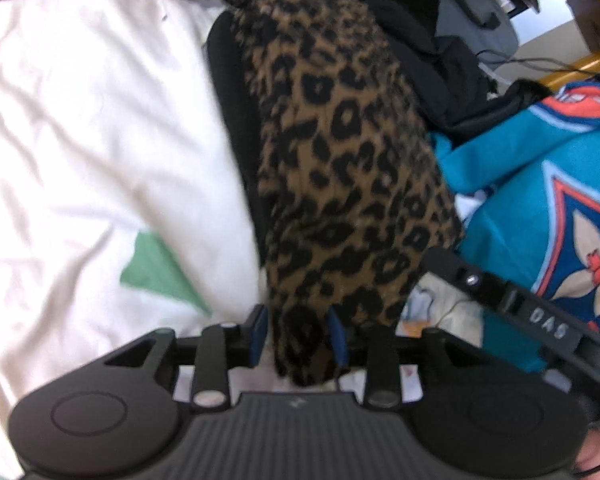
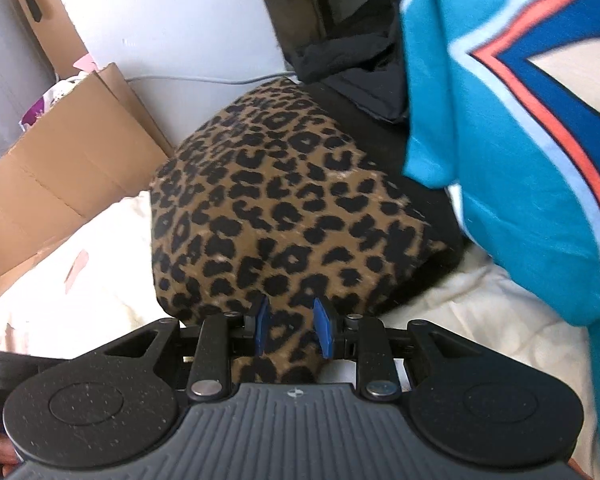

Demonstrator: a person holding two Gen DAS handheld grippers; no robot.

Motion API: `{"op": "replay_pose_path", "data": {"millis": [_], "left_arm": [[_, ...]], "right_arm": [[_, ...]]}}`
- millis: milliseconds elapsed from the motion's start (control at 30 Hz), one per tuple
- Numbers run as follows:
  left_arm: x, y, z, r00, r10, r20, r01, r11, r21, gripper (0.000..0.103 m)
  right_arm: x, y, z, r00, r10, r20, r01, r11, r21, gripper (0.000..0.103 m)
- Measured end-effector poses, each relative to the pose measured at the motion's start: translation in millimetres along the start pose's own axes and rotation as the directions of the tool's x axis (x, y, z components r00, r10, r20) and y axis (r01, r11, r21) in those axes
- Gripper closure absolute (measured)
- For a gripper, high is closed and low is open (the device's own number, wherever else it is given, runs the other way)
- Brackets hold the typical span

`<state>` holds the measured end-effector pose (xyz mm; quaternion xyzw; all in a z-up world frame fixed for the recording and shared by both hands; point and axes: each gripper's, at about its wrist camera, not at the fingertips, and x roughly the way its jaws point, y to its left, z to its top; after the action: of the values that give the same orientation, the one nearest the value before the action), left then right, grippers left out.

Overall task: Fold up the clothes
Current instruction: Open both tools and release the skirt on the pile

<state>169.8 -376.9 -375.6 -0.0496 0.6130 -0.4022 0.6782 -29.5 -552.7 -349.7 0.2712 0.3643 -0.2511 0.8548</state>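
Observation:
A leopard-print garment [image 1: 340, 168] with a black lining runs up the middle of the left wrist view, lifted over a white bedcover [image 1: 80, 140]. My left gripper [image 1: 298, 334] is shut on its near end, the cloth bunched between the blue fingertips. In the right wrist view the same leopard-print garment [image 2: 284, 208] spreads wide in front, and my right gripper [image 2: 292, 328] is shut on its near edge. The right gripper's black body [image 1: 540, 320] shows at the lower right of the left wrist view.
A teal jersey [image 1: 540, 184] with an orange, blue and cream crest lies to the right; the teal jersey [image 2: 520, 120] fills the right side of the right wrist view. Dark clothes [image 1: 428, 52] sit behind. A cardboard box [image 2: 60, 168] stands at left.

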Motion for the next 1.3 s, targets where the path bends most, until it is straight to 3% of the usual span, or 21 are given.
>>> {"op": "replay_pose_path", "data": {"millis": [133, 167, 200, 233, 433, 700, 800, 867, 1033, 1067, 1133, 1200, 1233, 1300], "left_arm": [[4.2, 2.1, -14.1, 1.0, 0.0, -0.019, -0.001, 0.999, -0.033, 0.071], [2.2, 4.2, -15.9, 1.0, -0.006, -0.015, 0.005, 0.999, -0.047, 0.074], [0.7, 5.8, -17.5, 1.0, -0.017, -0.014, 0.016, 0.998, -0.064, 0.086], [-0.8, 7.0, -19.1, 1.0, -0.026, -0.016, 0.025, 0.996, -0.081, 0.091], [-8.5, -2.3, -35.3, 0.999, -0.026, -0.044, 0.023, 0.996, -0.089, 0.094], [-24.4, -5.7, -40.8, 0.994, 0.044, -0.103, -0.052, 0.995, -0.083, 0.092], [-39.3, -8.6, -40.1, 0.992, 0.067, -0.103, -0.074, 0.995, -0.073, 0.086], [-52.2, -11.1, -36.3, 0.991, 0.091, -0.097, -0.097, 0.994, -0.058, 0.081], [-91.0, -18.3, -19.4, 0.975, 0.211, -0.07, -0.211, 0.977, 0.008, 0.039], [-99.8, -18.6, -15.7, 0.972, 0.226, -0.061, -0.226, 0.974, 0.012, 0.036], [-113.1, -18.0, -10.0, 0.964, 0.258, -0.055, -0.258, 0.966, 0.012, 0.022], [-128.4, -17.7, -5.2, 0.955, 0.292, -0.047, -0.291, 0.957, 0.02, 0.018], [-136.1, -17.5, -2.8, 0.95, 0.308, -0.043, -0.307, 0.951, 0.024, 0.015], [-151.9, -16.6, 0.8, 0.939, 0.341, -0.043, -0.34, 0.94, 0.024, 0.013]], "right_arm": [[-1.9, -5.9, -5.9, 1.0, -0.004, -0.009, 0.004, 1.0, 0.02, 0.072], [-2.3, -7.3, -7.3, 1.0, -0.004, -0.012, 0.005, 1.0, 0.025, 0.072], [-2.7, -8.2, -8.7, 1.0, -0.003, -0.014, 0.003, 1.0, 0.029, 0.072], [-3.1, -8.1, -9.7, 1.0, 0.001, -0.014, -0.001, 1.0, 0.031, 0.072], [-4.1, -4.1, -10.2, 1.0, 0.021, -0.006, -0.021, 0.999, 0.04, 0.072], [-7.4, 0.0, -18.6, 0.999, 0.024, -0.029, -0.022, 0.998, 0.06, 0.072], [-11.3, 5.2, -21.5, 0.999, 0.021, -0.039, -0.019, 0.999, 0.042, 0.068], [-13.0, 9.5, -21.1, 0.999, 0.018, -0.042, -0.017, 1.0, 0.025, 0.057], [-17.1, 20.2, -19.6, 0.998, 0.007, -0.054, -0.007, 1.0, -0.014, 0.053], [-17.5, 22.0, -18.1, 0.998, 0.001, -0.065, -0.002, 1.0, -0.008, 0.052], [-19.2, 25.3, -14.5, 0.996, 0.001, -0.085, 0.0, 1.0, 0.014, 0.033], [-24.0, 30.9, -9.8, 0.996, -0.005, -0.085, 0.007, 1.0, 0.023, 0.018], [-26.4, 33.9, -7.0, 0.997, -0.009, -0.083, 0.01, 1.0, 0.021, 0.012], [-29.7, 38.9, -1.3, 0.996, -0.018, -0.092, 0.021, 0.999, 0.026, 0.009]]}}
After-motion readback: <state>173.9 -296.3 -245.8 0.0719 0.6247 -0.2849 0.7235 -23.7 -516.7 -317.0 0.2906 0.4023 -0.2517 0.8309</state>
